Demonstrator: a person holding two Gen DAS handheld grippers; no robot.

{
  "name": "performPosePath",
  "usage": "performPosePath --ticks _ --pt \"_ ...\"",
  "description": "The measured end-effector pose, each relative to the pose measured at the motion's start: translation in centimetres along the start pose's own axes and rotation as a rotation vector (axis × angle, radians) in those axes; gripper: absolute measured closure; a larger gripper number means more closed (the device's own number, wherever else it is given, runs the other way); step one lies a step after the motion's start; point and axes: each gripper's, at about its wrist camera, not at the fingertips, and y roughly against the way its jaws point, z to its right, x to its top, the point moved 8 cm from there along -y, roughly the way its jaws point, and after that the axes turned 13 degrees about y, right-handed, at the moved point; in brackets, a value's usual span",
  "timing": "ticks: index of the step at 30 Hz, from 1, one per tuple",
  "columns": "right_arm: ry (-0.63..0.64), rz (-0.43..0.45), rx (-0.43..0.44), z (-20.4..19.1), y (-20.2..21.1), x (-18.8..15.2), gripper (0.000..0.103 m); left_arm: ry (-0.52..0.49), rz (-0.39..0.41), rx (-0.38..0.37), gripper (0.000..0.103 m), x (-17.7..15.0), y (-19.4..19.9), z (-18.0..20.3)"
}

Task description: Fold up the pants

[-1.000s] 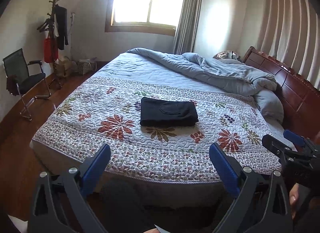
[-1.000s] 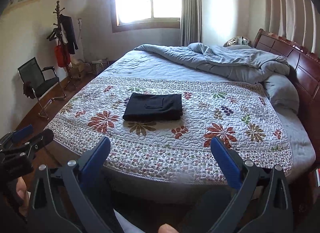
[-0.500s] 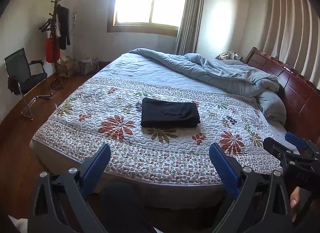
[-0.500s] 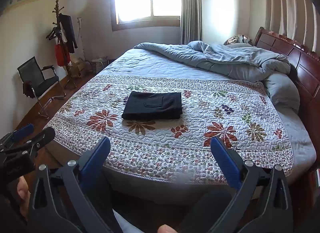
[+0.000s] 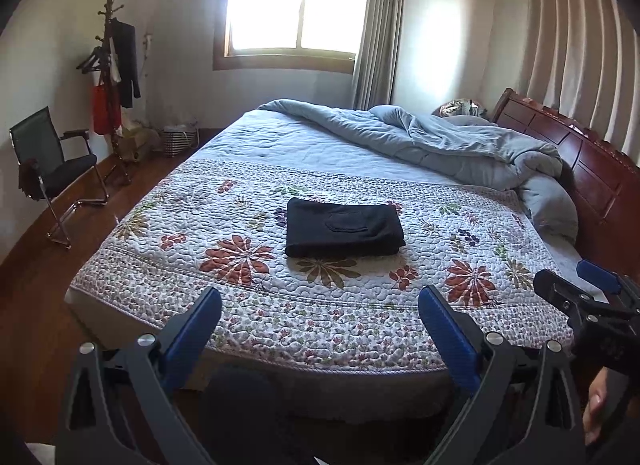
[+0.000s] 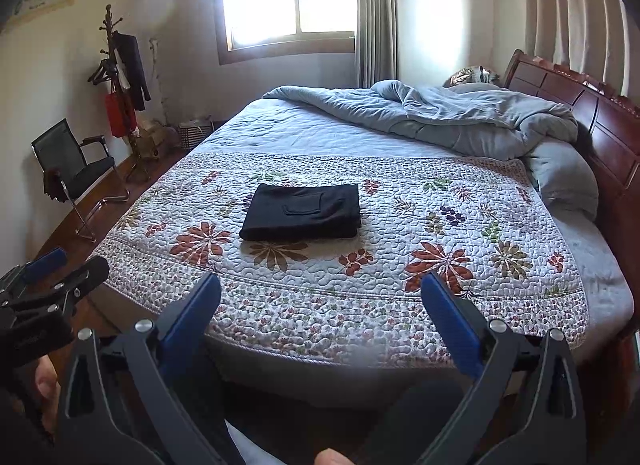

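Left wrist view: the left gripper (image 5: 320,307) hangs off the bed's near edge, its dark angular arms splayed wide, ribbed blue pads (image 5: 192,331) apart and gripping nothing.
Right wrist view: same story for the right gripper (image 6: 320,301), released, blue-faced fingers (image 6: 450,319) spread, short of the mattress edge.
Pants: the black pants (image 5: 344,232) sit as a neat flat rectangle, soft matte cloth with a stitched pocket on top, in the middle of the quilt and well away from both grippers.
Quilt: the floral quilt (image 5: 248,273) is puffy, wavy-stitched white fabric with red and brown blossoms, covering the bed's near half.
Comforter: a rumpled grey-blue comforter (image 6: 460,117) is heaped toward the far right corner, against the glossy carved wooden headboard (image 6: 592,113).
Beside the bed: a black mesh chair (image 5: 52,169) on chrome legs stands off the left edge.
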Motion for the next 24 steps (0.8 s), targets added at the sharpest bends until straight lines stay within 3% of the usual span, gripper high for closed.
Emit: performPosePath --ticks 24 --pt "-0.024 -0.021 0.009 0.7 -1.6 -0.4 0.003 -0.016 -0.034 0.012 0.004 -0.2 -1.6 0.2"
